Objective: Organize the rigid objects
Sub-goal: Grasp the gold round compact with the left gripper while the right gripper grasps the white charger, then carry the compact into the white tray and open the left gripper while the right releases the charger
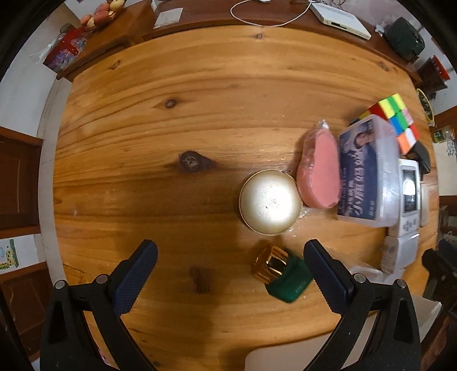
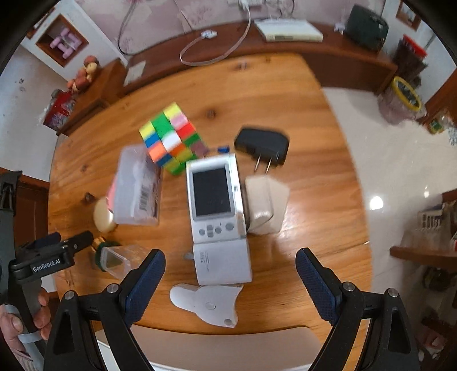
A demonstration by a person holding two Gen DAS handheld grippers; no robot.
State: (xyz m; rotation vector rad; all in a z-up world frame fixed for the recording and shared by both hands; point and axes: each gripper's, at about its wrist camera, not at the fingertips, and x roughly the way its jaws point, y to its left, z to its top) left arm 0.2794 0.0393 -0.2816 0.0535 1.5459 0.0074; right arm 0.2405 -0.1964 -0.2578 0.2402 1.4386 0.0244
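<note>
- Rigid objects sit grouped around the white handheld device (image 2: 214, 197): Rubik's cube (image 2: 171, 138) behind it, black plug adapter (image 2: 261, 148) beside.
- Left gripper (image 1: 230, 274) and right gripper (image 2: 230, 274) are both wide, holding nothing.
- Green bottle (image 1: 281, 271) lies apart; sorting seems unfinished.

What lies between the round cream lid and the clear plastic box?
A pink oval piece lies between the cream lid and the clear plastic box, leaning against the box. The left wrist view shows it.

loc: home, living rm | pine table (image 1: 171, 142) | behind it: dark wood sideboard (image 2: 328, 60) w/ router (image 2: 288, 30), floral wallpaper (image 2: 160, 17)
</note>
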